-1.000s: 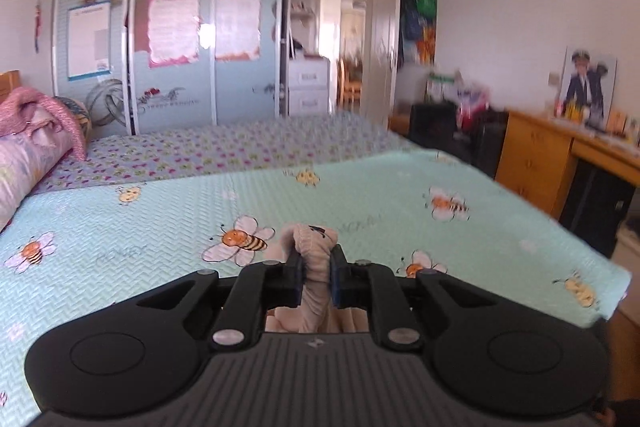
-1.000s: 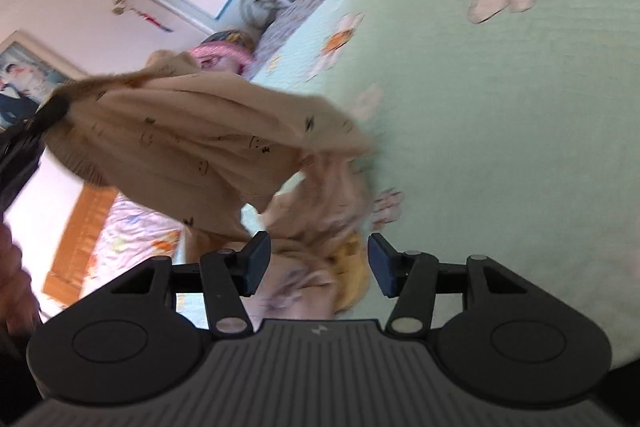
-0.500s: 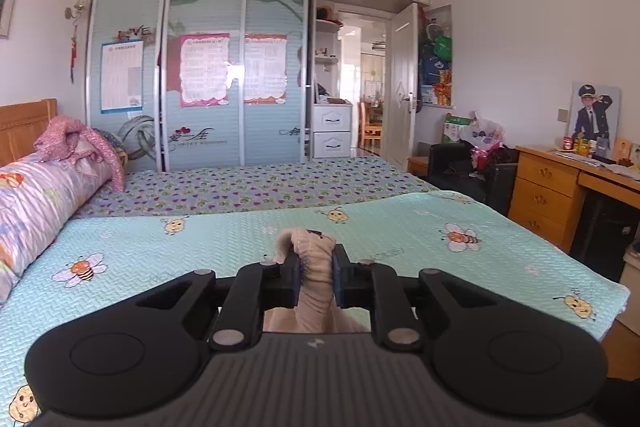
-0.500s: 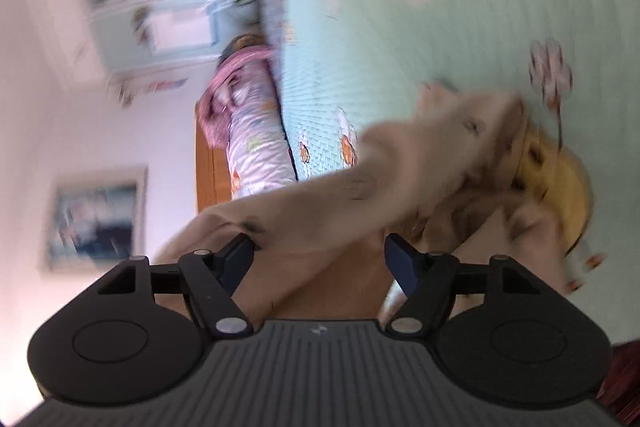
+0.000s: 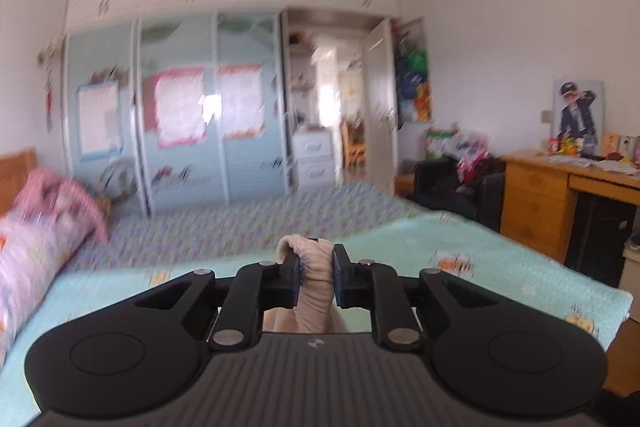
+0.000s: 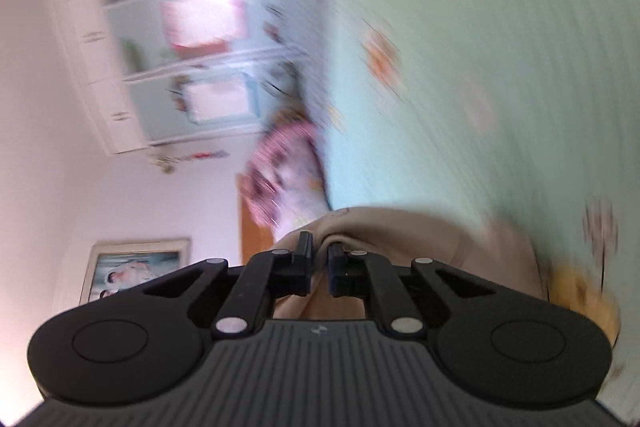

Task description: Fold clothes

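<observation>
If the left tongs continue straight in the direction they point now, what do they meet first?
Beyond the beige garment pinched in the left tongs, the way looks free above the bed. The sliding wardrobe doors probably come first, though blur leaves depth unsure.

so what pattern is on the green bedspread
Cartoon bees on mint green bedspread, clearest in the left wrist view.
</observation>
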`<state>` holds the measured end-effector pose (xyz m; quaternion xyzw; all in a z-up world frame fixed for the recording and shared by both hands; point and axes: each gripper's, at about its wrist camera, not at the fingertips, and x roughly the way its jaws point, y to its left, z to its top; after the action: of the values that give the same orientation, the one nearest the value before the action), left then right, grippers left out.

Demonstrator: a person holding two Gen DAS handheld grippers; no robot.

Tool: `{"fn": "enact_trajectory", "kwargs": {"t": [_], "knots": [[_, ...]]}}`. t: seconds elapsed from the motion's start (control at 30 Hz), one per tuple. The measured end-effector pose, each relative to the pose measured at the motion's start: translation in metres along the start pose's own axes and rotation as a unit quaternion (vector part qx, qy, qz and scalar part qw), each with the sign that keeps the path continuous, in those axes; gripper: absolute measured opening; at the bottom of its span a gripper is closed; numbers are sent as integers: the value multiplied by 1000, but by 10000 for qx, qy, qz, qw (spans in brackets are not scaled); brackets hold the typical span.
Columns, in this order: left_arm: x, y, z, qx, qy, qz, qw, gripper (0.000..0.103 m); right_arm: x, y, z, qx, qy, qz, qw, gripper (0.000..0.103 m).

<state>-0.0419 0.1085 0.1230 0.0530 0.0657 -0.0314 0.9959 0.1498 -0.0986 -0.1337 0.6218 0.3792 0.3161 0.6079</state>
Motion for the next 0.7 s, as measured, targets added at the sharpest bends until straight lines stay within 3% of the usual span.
{"fn": "enact_trajectory", "kwargs": {"t": [0.07,0.13,0.23,0.33,0.4,0.53,0.7], "knots": [[4,-12,28,50,-380,-105,9992,17,-36,58,33,-689,-430,290,9963,8],[3,-24,54,1,-765,-262,9967,17,-79,121,58,-1394,-877,598,9845,8],[-5,-42,88,-46,-1307,-394,9906,17,-145,210,78,-2413,-1464,964,9545,8],[-11,-55,106,-216,-1663,-483,9846,19,-202,270,76,-3212,-1850,1015,9232,8],[-9,-62,108,-291,-1683,-601,9835,19,-229,288,72,-3485,-2040,1021,9091,8],[1,-75,97,-386,-1470,-780,9853,19,-265,291,65,-3767,-2358,798,8923,7],[5,-76,71,-543,-1127,-903,9880,20,-247,270,74,-3639,-2407,296,8993,7]]}}
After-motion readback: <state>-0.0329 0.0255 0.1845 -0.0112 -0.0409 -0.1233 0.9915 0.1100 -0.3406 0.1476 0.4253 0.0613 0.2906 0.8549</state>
